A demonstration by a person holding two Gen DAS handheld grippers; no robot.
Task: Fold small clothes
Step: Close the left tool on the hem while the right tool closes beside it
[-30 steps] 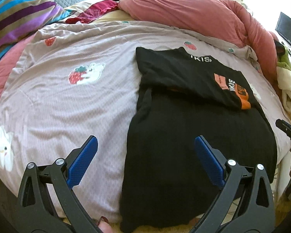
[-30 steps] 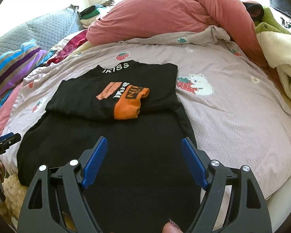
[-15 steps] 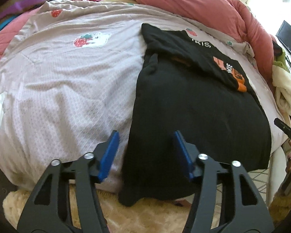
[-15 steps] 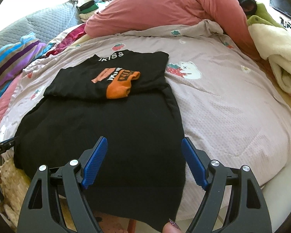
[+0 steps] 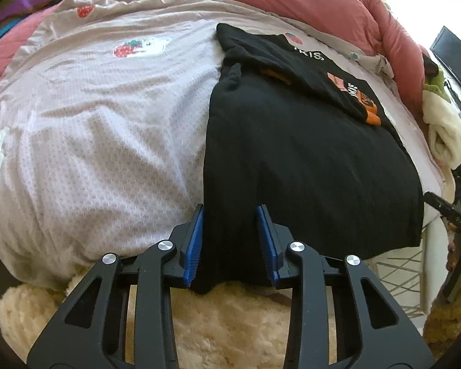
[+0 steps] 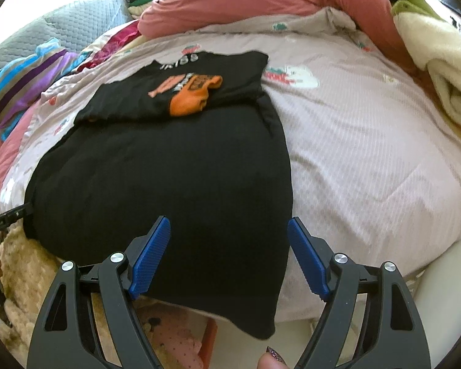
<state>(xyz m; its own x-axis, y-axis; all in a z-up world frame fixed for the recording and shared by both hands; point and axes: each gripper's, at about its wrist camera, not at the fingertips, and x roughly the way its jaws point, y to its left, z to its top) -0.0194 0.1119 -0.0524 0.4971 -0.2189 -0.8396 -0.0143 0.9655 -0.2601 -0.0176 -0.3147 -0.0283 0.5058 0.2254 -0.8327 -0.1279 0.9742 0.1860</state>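
Observation:
A black garment (image 5: 307,166) lies spread on the bed, its hem hanging over the near edge; its top part with orange print (image 5: 365,104) is folded down over it. It also shows in the right wrist view (image 6: 169,178). My left gripper (image 5: 230,240) has its blue pads on either side of the hem's left corner, partly closed with a gap still showing. My right gripper (image 6: 229,255) is open, with the hem's right corner between its pads, not pinched.
The bed has a lilac strawberry-print cover (image 5: 107,129). A pink duvet (image 5: 292,3) is heaped at the back. A cream blanket (image 6: 439,70) lies at the right. Striped pillow (image 6: 24,86) at the left. A fluffy cream rug (image 5: 230,323) lies below the bed edge.
Both grippers dropped to the near hem of the garment. The left jaws narrowed around the hem's left corner. The right jaws stayed open.

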